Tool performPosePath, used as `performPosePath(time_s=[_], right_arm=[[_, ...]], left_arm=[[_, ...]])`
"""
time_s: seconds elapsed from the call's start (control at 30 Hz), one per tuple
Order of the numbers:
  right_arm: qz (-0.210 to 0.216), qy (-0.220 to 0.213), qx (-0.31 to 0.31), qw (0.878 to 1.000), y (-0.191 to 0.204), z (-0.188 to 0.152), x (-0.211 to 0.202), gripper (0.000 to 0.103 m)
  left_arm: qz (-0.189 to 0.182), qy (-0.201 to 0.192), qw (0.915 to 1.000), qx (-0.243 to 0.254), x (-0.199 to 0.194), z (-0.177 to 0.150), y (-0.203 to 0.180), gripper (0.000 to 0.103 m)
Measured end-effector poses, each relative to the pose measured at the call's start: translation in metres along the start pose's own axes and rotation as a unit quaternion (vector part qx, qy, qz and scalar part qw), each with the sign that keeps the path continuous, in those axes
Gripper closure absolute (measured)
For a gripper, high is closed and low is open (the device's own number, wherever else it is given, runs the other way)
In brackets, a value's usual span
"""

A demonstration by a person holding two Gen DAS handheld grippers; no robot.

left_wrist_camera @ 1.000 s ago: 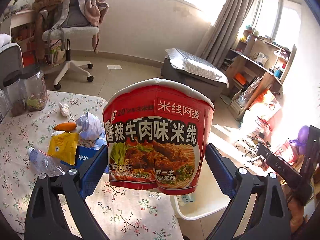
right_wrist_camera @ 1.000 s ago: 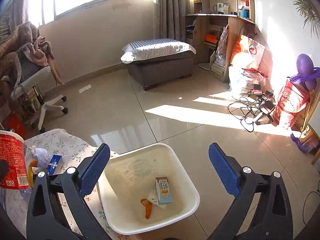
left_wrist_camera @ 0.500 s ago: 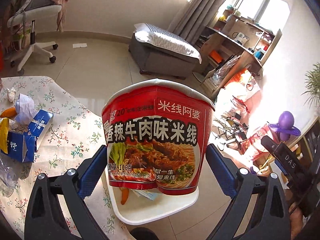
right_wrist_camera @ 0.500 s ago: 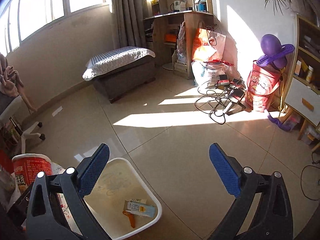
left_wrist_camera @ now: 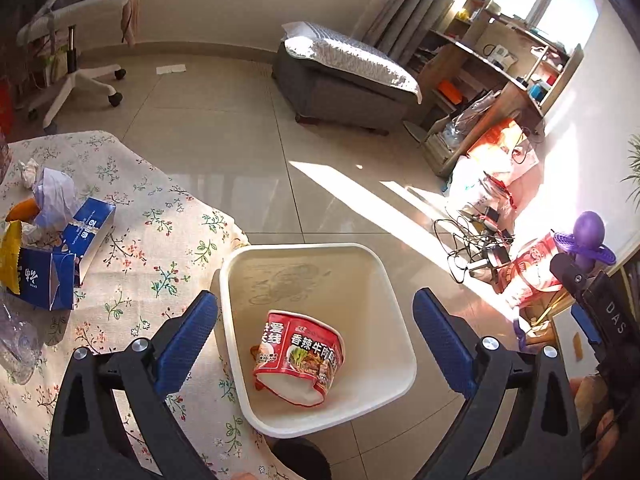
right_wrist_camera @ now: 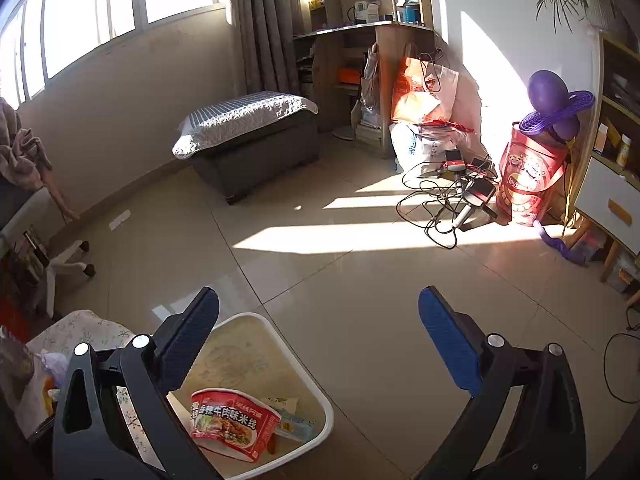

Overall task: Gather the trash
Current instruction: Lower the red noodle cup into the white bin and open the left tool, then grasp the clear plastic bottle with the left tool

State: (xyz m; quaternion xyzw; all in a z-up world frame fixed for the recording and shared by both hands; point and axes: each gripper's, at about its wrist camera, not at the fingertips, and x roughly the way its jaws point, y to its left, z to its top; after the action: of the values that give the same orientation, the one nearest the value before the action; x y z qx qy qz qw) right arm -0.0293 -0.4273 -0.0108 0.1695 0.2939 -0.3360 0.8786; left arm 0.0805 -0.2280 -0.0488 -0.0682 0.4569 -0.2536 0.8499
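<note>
My left gripper (left_wrist_camera: 316,336) hangs wide open and empty above the white bin (left_wrist_camera: 400,304), where the red noodle cup (left_wrist_camera: 300,356) lies tipped. My right gripper (right_wrist_camera: 320,332) also gapes empty. Remaining blue carton (left_wrist_camera: 48,284) on the surface (left_wrist_camera: 160,248) looks light, crushable; I'd pinch its flat sides.

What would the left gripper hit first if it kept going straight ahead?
Probably the noodle cup lying in the white bin; the open left gripper points down into it, though depth is unclear.

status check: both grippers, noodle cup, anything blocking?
Left hand-held gripper open, empty, above the white bin. Right hand-held gripper open, empty. Red noodle cup on its side inside bin. Nothing blocking; more trash on table.
</note>
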Motion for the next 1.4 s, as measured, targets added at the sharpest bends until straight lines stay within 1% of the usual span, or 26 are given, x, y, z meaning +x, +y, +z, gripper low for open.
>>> performPosePath(time_s=[0.23,0.47,0.67,0.93,1.1,1.23,1.33,1.4], right_arm=[[0.019,0.001,-0.041,0.999,0.035,-0.008,-0.005,0.007],[0.042,0.000,-0.080,0.996,0.075,-0.019,-0.013,0.007],[0.059,0.000,-0.117,0.991,0.112,-0.030,-0.018,0.007],[0.090,0.004,-0.154,0.984,0.162,-0.048,-0.028,0.007],[0.117,0.006,-0.170,0.978,0.196,-0.061,-0.036,0.007],[0.138,0.009,-0.187,0.972,0.225,-0.076,-0.045,0.007],[0.156,0.015,-0.195,0.968,0.244,-0.085,-0.050,0.007],[0.166,0.021,-0.201,0.965,0.255,-0.091,-0.052,0.007]], left_arm=[[0.068,-0.039,0.9969,0.005,-0.025,0.002,0.023,0.008],[0.120,-0.072,0.9902,-0.005,-0.050,0.003,0.055,0.008],[0.154,-0.081,0.9843,-0.029,-0.069,0.000,0.090,0.008],[0.197,-0.079,0.9746,-0.071,-0.088,-0.009,0.149,0.008],[0.219,-0.073,0.9676,-0.102,-0.097,-0.016,0.186,0.008],[0.239,-0.066,0.9591,-0.137,-0.103,-0.021,0.219,0.008],[0.247,-0.051,0.9493,-0.187,-0.105,-0.028,0.252,0.008],[0.242,-0.038,0.9410,-0.233,-0.103,-0.034,0.278,0.008]])
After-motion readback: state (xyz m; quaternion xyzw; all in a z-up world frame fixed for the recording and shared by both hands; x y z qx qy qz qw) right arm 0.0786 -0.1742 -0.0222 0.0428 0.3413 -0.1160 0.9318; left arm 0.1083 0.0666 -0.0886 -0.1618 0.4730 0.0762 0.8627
